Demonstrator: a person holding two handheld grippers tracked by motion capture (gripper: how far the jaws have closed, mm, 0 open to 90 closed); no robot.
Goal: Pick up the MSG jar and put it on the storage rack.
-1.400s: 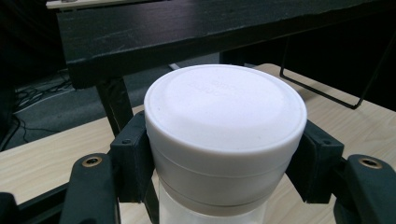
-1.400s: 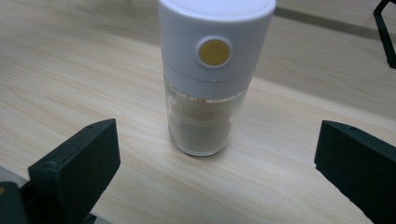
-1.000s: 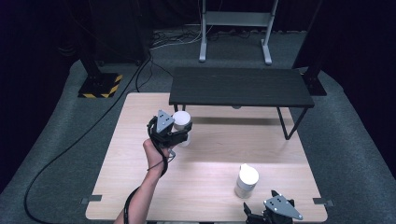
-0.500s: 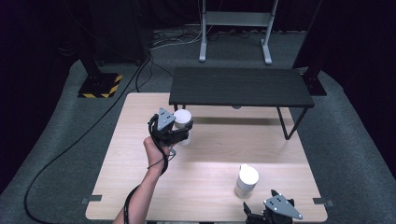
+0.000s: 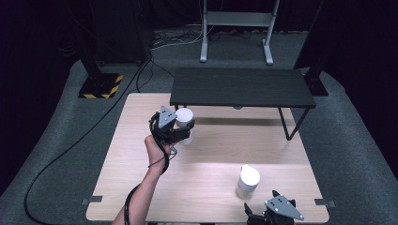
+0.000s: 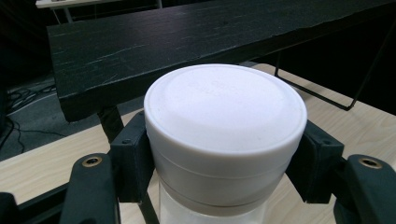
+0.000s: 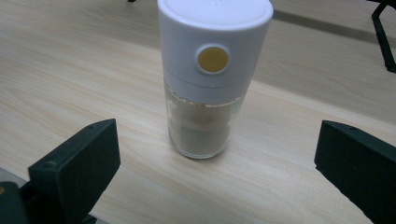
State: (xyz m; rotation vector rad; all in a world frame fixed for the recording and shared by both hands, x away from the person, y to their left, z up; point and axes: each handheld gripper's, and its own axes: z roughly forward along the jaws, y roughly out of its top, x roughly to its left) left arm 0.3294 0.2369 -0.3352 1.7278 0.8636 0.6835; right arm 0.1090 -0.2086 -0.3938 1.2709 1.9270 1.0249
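Jars are the work in hand: two white-capped ones on the table [image 5: 122, 187]. Nearest the person, the right gripper [image 5: 267, 216] sits at the near edge with jaws spread wide and nothing between the pads. The near jar [image 7: 210, 74] stands upright just ahead of it, apart from both jaws, its yellow button facing the camera; brownish contents show through the clear lower body. That placement suggests it is lined up for a grasp not yet made.

Further in, the left gripper [image 5: 180, 133] clamps the far jar [image 6: 224, 140] by its white cap, one pad on each side. Gripping the cap rather than the glass likely gives the pads a firmer, wider hold. Whether the base rests on the table cannot be told.

Beyond, the black shelf [image 5: 239, 86] stands on thin legs over the far edge, probably the jar's destination.
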